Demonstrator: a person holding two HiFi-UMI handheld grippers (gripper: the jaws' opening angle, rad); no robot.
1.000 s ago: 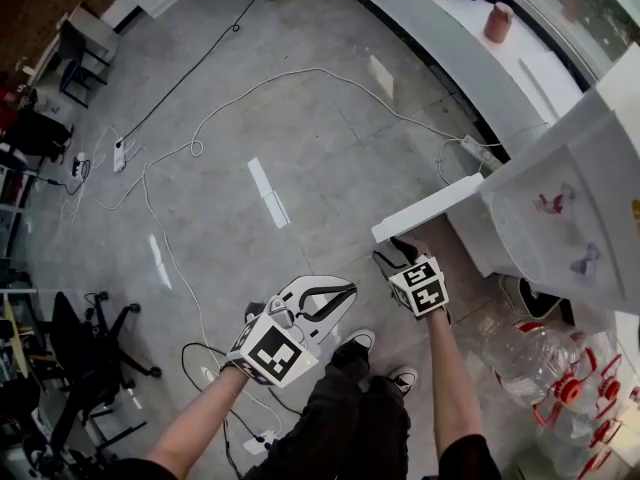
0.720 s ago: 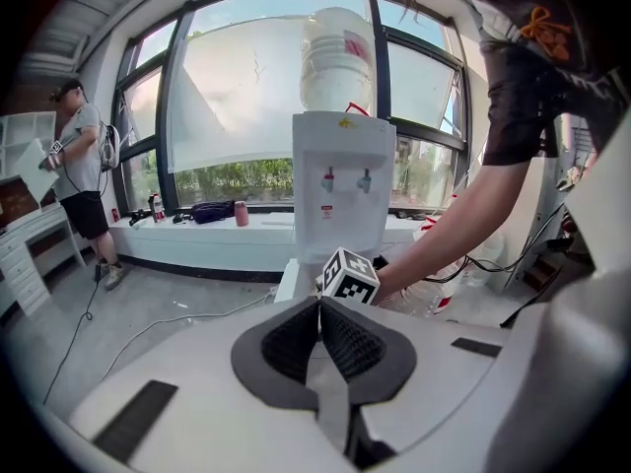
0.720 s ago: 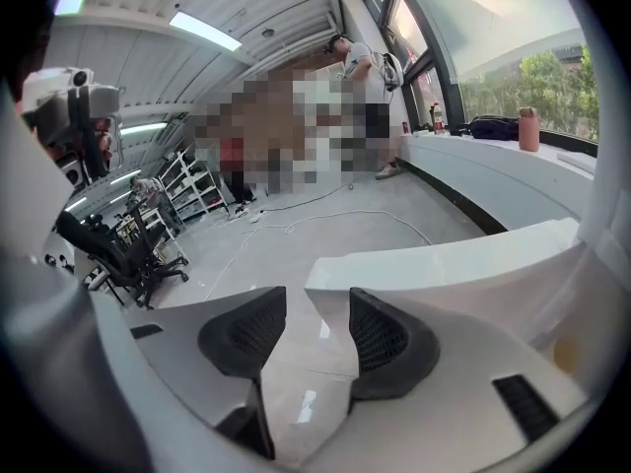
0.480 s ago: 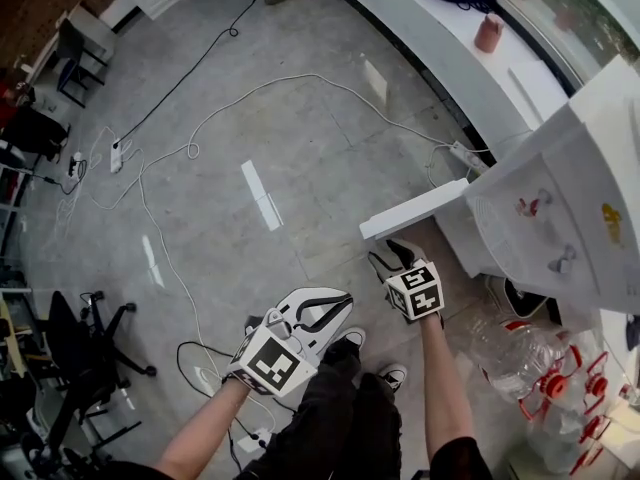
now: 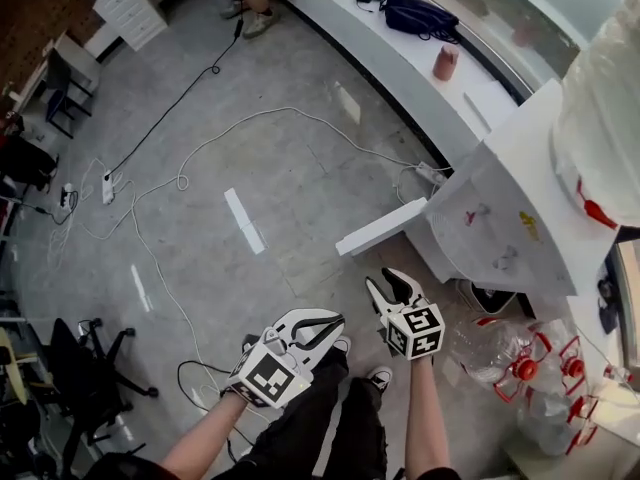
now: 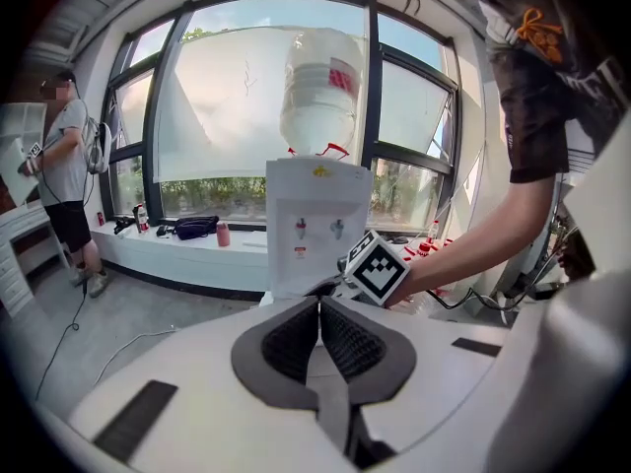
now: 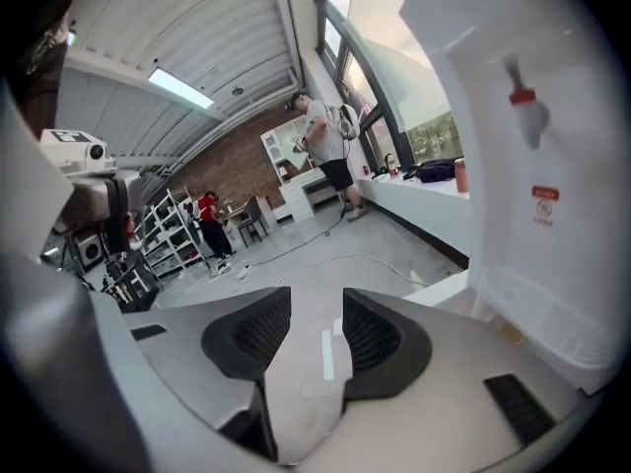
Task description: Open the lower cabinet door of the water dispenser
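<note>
Most of the room is polished grey floor (image 5: 300,178), crossed by white cables (image 5: 250,123) and edged by a curved white counter (image 5: 400,53). The white water dispenser (image 5: 500,203) carries a clear bottle (image 5: 600,118). Its lower cabinet door (image 5: 380,230) juts out, swung open. Its small red label is unreadable. The right gripper (image 5: 384,281), near the door, has ribbed black pads apart and closing on nothing. The left gripper (image 5: 335,320) is pressed together, empty.
</note>
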